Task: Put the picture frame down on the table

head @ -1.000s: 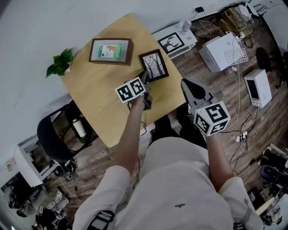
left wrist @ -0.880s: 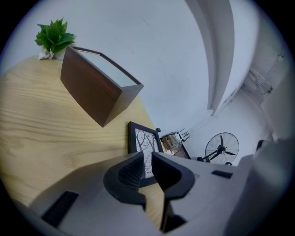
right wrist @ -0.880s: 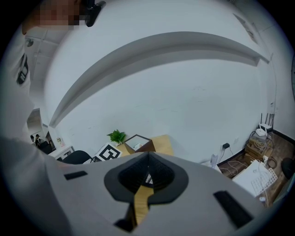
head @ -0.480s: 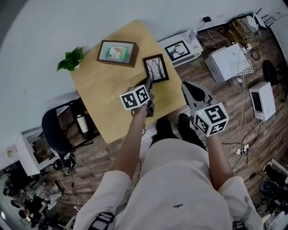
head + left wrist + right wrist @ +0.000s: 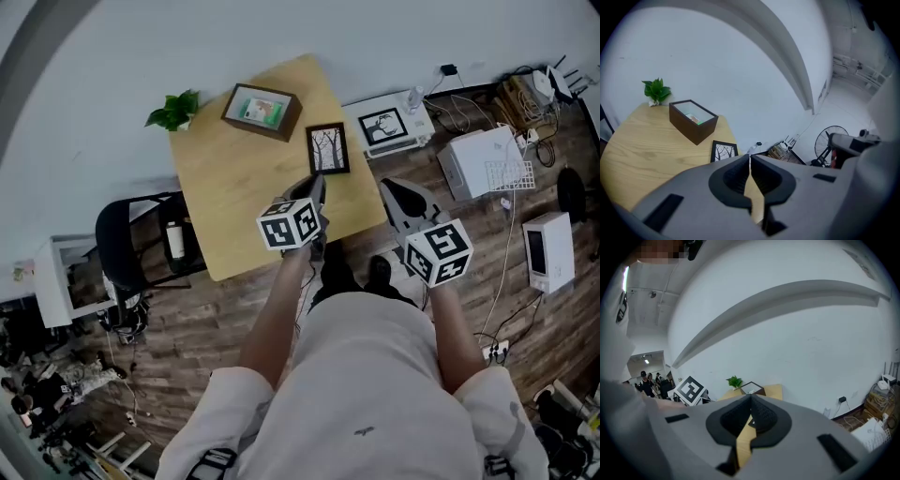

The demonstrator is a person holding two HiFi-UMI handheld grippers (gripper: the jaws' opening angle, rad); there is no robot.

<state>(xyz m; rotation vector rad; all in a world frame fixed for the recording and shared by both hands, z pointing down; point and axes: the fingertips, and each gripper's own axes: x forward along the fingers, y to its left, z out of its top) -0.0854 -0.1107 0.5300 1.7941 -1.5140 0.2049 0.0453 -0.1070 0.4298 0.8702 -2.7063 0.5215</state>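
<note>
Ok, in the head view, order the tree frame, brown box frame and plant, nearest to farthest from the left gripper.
1. Tree frame, just ahead of the left gripper.
2. Brown box frame, farther back.
3. Plant, far left corner.

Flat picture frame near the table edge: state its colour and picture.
Black frame, white picture of bare black trees; clearest in the head view.

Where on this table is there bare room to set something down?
The near-left half of the table is bare, from the plant and brown frame to the near edge. The far right is crowded: brown frame, black tree frame.
</note>
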